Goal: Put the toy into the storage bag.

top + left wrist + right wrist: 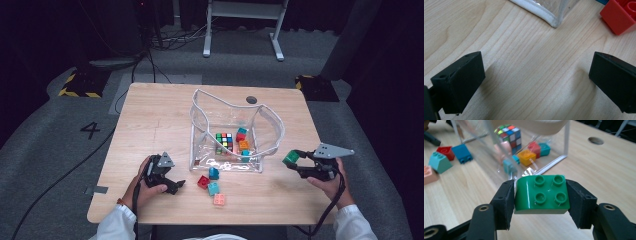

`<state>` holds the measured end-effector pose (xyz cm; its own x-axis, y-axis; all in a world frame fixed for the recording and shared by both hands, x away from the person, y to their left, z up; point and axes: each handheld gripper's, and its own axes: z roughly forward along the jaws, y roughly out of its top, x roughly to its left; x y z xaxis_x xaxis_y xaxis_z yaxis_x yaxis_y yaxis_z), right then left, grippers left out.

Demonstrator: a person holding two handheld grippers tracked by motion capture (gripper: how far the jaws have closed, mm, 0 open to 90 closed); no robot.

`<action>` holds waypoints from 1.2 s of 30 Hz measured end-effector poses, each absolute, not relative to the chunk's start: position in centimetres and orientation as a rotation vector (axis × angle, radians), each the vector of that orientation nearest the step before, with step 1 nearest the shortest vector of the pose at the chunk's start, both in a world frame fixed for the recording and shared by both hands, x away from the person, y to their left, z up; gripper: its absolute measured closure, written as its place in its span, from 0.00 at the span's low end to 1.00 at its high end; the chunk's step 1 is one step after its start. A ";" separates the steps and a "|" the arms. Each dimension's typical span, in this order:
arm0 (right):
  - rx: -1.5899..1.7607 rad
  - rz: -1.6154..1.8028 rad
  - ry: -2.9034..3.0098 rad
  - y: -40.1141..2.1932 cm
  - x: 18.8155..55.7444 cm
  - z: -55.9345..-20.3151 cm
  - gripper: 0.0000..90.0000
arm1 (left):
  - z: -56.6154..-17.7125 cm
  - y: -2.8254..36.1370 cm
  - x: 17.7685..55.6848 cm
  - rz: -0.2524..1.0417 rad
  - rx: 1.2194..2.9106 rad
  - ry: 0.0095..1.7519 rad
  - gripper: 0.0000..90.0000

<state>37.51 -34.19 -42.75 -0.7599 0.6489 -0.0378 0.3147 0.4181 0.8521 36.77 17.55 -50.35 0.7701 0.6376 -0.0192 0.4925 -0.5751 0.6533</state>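
Item: green four-stud brick (541, 195), clamped in our right gripper (540, 195), right of the clear bag (270, 125). Left gripper (536, 82) wide, empty. We clear the rim squarely before releasing.

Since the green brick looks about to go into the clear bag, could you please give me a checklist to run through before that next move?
1. Grip: the right claw clamps the green brick from both sides, studs up: ok.
2. Brick lifted: in the high view it looks raised off the table: ok.
3. Bag mouth: the clear bag stands open at the top: ok.
4. Room inside: a puzzle cube and several bricks lie on the bag's floor, with space above them: ok.
5. Left claw: open, holding nothing, apart from the bag's corner: ok.
6. Bag steadiness: nothing holds it in place; whether it would shift if bumped: cannot tell.
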 end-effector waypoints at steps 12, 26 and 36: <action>0.813 1.306 2.224 -35.1 40.8 -37.0 0.49 | -50.4 17.5 36.8 0.276 2.300 0.843 0.00; 0.801 1.251 2.203 -34.3 45.4 -32.5 0.48 | -50.4 17.5 36.8 0.281 2.301 0.843 0.00; 0.739 1.309 2.244 -31.4 47.2 -30.6 0.48 | -50.4 17.5 36.8 0.281 2.301 0.842 0.00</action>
